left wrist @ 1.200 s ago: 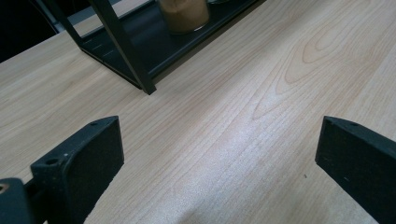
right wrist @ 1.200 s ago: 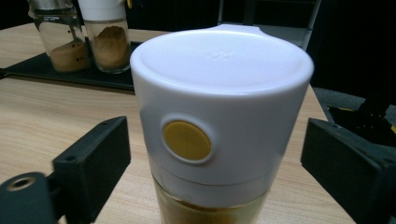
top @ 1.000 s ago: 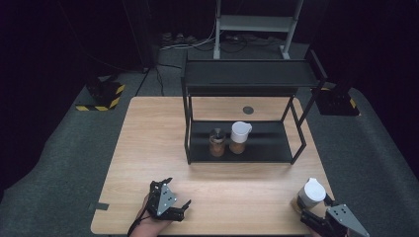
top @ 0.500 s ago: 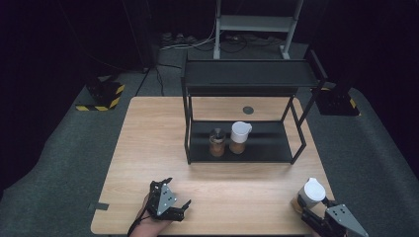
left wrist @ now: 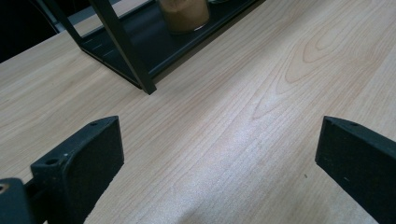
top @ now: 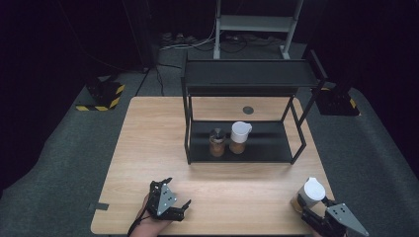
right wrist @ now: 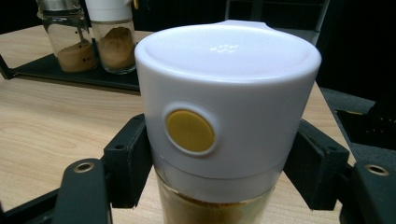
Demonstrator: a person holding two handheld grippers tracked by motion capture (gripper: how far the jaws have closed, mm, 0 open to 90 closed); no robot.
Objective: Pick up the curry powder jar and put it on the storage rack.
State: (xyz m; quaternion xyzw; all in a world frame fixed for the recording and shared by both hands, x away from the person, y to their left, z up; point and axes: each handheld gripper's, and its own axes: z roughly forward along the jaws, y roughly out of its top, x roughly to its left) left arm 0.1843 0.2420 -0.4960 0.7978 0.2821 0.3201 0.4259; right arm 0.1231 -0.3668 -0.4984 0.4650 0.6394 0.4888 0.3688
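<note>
At the lower right of the high view, the right gripper (top: 316, 213) sits at the near edge of the wooden table (top: 148, 143), with a white-capped spice jar (top: 310, 194) standing between its 2 jaws. The right gripper view shows the grip up close: the spice jar (right wrist: 219, 116) takes up the middle of the frame, its white cap bearing a round yellow button on the near face, its glass body below holding a tan powder. The 2 black jaws press against the jar from either side — closed on it just under the cap.

The left gripper (top: 173, 210) lies at the lower left of centre in the high view, low over the table's near edge, the person's hand behind it at the bottom of the frame. In the left gripper view its jaws stand wide apart at the lower left and lower right corners, with nothing but bare wood grain between them.

A black 2-tier metal rack (top: 247, 79) stands at the centre of the high view. On its lower shelf are 2 more jars side by side — a metal-topped shaker (top: 216, 142) and a white-capped jar (top: 239, 138) — well apart from both grippers.
</note>
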